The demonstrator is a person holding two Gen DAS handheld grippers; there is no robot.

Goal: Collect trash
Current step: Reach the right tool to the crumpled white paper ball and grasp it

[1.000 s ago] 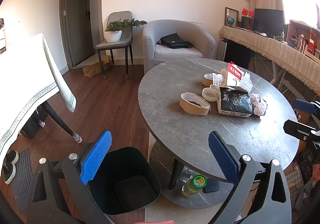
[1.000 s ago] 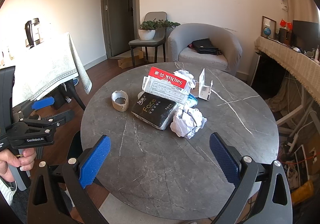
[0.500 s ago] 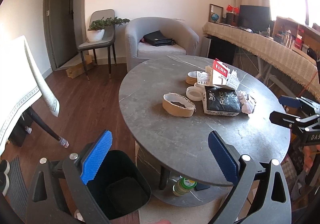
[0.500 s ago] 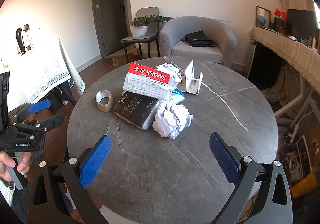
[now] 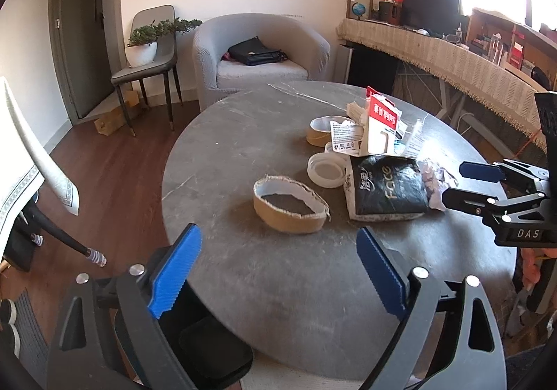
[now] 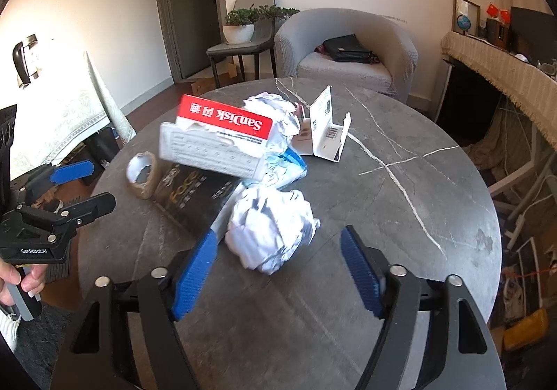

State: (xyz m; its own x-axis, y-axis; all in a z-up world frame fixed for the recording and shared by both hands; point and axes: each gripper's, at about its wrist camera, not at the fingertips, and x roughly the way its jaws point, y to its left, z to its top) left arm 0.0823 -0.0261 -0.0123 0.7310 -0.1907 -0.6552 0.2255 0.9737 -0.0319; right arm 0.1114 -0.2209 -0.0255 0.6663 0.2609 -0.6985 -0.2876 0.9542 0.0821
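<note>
Trash lies on a round grey table (image 5: 243,132): a torn brown tape roll (image 5: 290,204), a white tape ring (image 5: 326,170), a black "Face" tissue pack (image 5: 384,191), a red-and-white SanDisk package (image 6: 222,135) and a crumpled white paper ball (image 6: 271,229). My left gripper (image 5: 278,275) is open and empty, over the table's near edge just short of the brown roll. My right gripper (image 6: 278,271) is open and empty, its blue pads (image 6: 196,271) either side of the paper ball's near end. A dark bin (image 5: 209,348) stands on the floor under my left gripper.
A second paper ball (image 6: 275,115) and an opened white box (image 6: 327,129) lie behind the package. A grey armchair (image 5: 261,52) with a black bag, a chair with a plant (image 5: 146,52), and a cloth-covered table (image 5: 21,160) stand around. A long desk (image 5: 452,55) runs along the right wall.
Both grippers have moved forward toward the trash pile. My right gripper has come up to the paper ball; my left has advanced over the table edge toward the brown roll.
</note>
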